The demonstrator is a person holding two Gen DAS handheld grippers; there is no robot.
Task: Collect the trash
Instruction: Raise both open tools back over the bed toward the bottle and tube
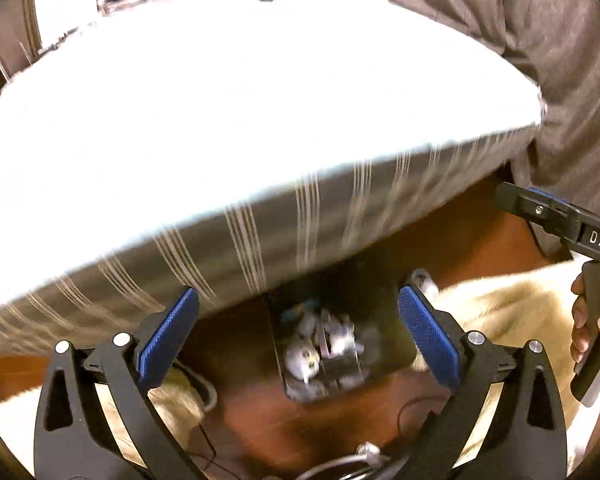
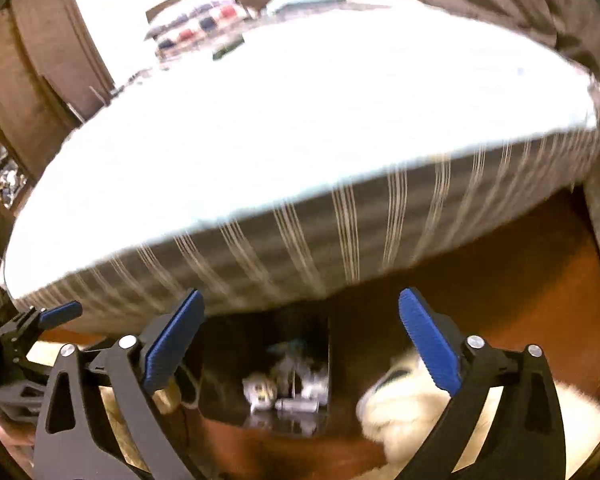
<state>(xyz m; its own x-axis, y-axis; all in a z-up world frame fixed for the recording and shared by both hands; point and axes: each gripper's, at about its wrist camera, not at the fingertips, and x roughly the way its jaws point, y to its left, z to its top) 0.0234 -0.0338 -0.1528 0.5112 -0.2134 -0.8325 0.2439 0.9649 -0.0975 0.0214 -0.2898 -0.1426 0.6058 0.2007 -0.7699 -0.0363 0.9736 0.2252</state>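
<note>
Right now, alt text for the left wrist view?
Open left gripper hangs empty above a dark bin of crumpled trash on a wooden floor, beside a bed with striped bedding. Right gripper shows at the right edge.

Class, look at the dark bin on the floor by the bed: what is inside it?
The dark bin holds blurred, crumpled pale trash. Single items cannot be told apart, and anything beneath the pile is covered.

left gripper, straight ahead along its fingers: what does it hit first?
Probably the dark trash bin on the floor, onto the crumpled trash inside. The left gripper is open and empty; blur makes depth uncertain.
</note>
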